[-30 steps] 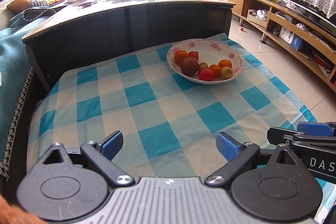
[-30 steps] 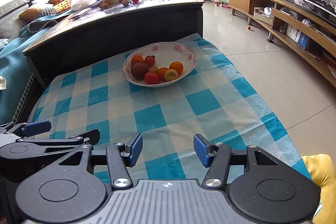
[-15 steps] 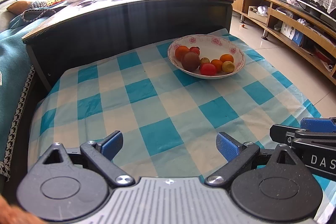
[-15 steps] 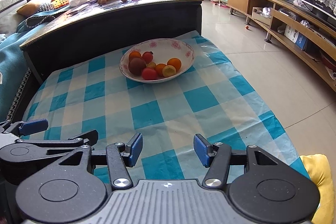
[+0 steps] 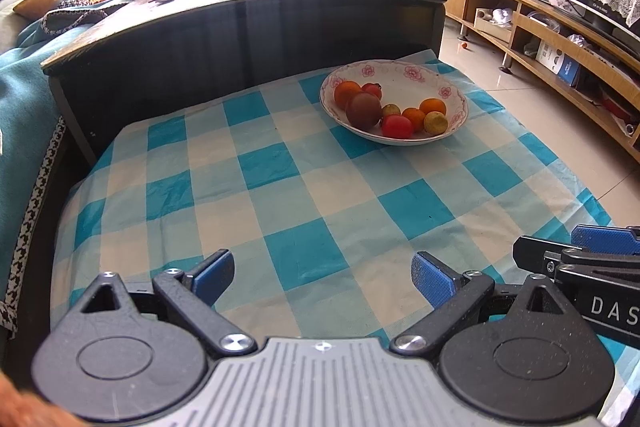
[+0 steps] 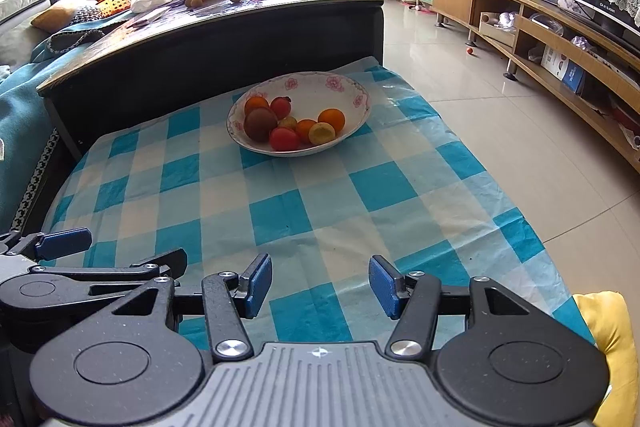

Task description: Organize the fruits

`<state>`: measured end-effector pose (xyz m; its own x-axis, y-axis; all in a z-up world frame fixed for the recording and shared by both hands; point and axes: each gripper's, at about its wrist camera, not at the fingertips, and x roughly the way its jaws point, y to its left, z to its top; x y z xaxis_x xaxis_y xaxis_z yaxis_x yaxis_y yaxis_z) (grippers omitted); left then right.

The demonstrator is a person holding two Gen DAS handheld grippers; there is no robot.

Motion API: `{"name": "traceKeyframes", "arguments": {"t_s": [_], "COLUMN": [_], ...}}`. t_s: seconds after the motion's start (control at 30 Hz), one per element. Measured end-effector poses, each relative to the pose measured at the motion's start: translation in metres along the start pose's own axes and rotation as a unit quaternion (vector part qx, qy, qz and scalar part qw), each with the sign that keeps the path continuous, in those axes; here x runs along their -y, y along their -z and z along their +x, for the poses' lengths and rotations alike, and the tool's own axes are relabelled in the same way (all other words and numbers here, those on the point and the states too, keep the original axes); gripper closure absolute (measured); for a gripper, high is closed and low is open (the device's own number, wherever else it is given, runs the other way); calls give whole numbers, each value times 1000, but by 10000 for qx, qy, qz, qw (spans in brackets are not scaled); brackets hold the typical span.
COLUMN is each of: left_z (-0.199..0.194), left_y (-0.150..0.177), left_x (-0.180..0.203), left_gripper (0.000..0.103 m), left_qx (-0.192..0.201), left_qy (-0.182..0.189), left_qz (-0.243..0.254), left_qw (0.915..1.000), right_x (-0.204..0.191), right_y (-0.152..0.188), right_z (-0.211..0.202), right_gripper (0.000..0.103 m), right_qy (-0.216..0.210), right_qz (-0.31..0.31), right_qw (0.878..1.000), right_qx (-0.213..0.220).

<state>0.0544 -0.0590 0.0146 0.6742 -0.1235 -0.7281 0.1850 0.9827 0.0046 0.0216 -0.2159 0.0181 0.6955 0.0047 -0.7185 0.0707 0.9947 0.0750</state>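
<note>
Already the fruits sit heaped in the flowered bowl, so the likeliest mishap, as I judge it, is a round one rolling out: a claw reaching in at a slant could nudge the pile, or push the bowl's shallow rim and slide it on the loose checked cloth toward the floor-side edge. A hard pinch might also bruise the red tomato at the near side.

Both claws hover low over the cloth, well apart from the bowl. The left gripper stands wide with nothing between its blue pads; the bowl lies at about one o'clock from it. The right gripper is parted more narrowly, also empty, with the bowl near twelve o'clock, slightly toward eleven.
</note>
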Motion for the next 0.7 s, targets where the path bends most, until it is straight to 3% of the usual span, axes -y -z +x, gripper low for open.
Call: {"name": "traceKeyframes", "arguments": {"t_s": [0.7], "left_z": [-3], "left_y": [0], "left_x": [-5], "left_gripper": [0], "left_qx": [89], "left_qy": [46], "left_qz": [-104], "left_qw": [9999], "right_x": [0], "right_y": [1], "right_z": [3], "right_gripper": [52], "right_qy": [39], "right_qz": [1], "right_qw": [10000], "right_qx": [-48]}}
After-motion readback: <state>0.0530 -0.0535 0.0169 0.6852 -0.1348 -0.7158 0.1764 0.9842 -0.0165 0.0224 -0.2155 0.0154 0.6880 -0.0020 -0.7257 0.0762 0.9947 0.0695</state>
